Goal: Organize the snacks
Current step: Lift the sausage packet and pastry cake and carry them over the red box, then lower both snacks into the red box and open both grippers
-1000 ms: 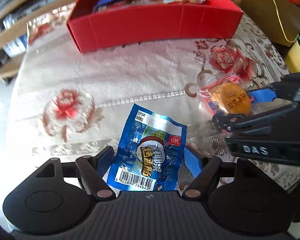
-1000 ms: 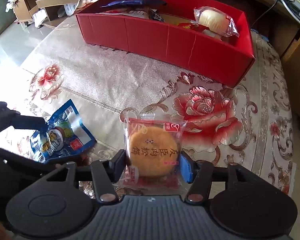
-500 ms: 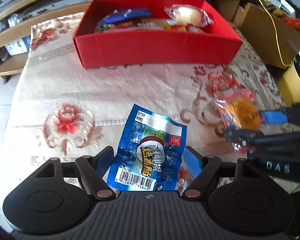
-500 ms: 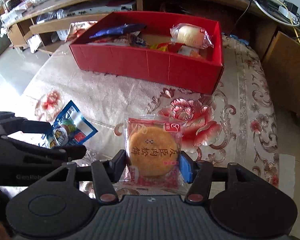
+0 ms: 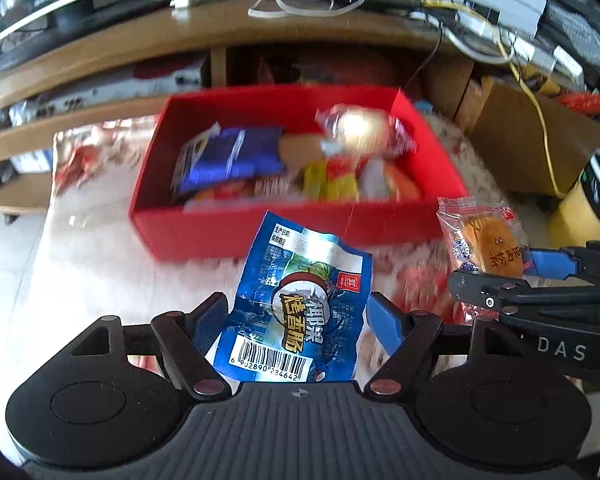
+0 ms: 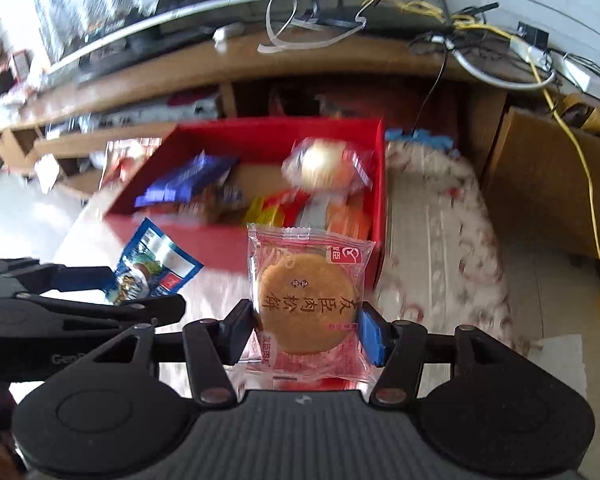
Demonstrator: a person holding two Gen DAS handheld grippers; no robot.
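Left wrist view. Left gripper [image 5: 298, 316]: blue-padded fingers closed on a blue sausage packet [image 5: 296, 312], barcode end nearest the camera, held up in front of the box's near wall. Red cardboard box [image 5: 236, 226]: open-topped, standing on a floral tablecloth [image 5: 112, 264]; it contains a dark blue wrapper [image 5: 232, 156], a clear-wrapped round bun [image 5: 364, 130] on top at the right, and yellow and orange packets [image 5: 332, 184] beneath; contents blurred. Right gripper [image 5: 504, 276]: enters from the right, clamped on a round pastry in clear red-printed wrap [image 5: 488, 244], beside the box's right front corner. Behind: a wooden TV stand [image 5: 260, 36] carrying cables.

Right wrist view. Right gripper [image 6: 306, 322]: fingers pressed against both sides of the pastry [image 6: 306, 300], which is upright, face to camera, in front of the box's near wall. Red box [image 6: 216, 246]: same contents, bun [image 6: 324, 166] at the right, blue wrapper [image 6: 184, 182] at the left. Left gripper [image 6: 116, 288]: at the left edge, holding the sausage packet [image 6: 156, 266] near the box's left front corner. Cardboard carton [image 6: 540, 184] to the right, a yellow cable [image 6: 580, 156] draped over it.
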